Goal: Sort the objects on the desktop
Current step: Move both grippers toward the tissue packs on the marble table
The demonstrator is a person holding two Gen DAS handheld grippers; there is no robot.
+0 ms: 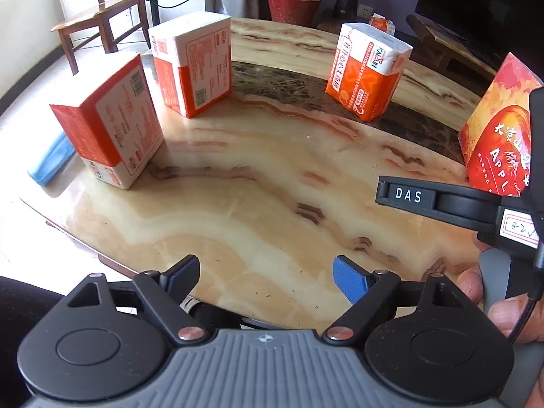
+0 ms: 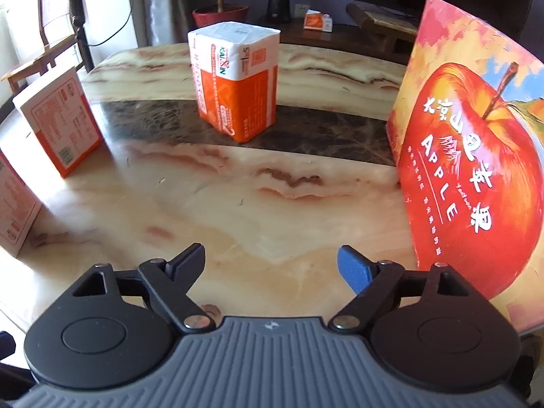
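Orange-and-white tissue packs [image 1: 190, 64] stand apart on the marble table [image 1: 272, 187], 3 in all, with an apple box [image 2: 476, 156] at its right edge. Left gripper [image 1: 267, 277] and right gripper [image 2: 272, 265] both hover over bare tabletop, jaws spread wide, gripping nothing.

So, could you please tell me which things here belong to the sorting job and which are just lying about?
Part of the job:
- three orange-and-white tissue packs, near left, back left, middle
- apple box

Just lying about:
- wooden chair
- red plant pot
- blue item behind the near-left pack, hard to identify
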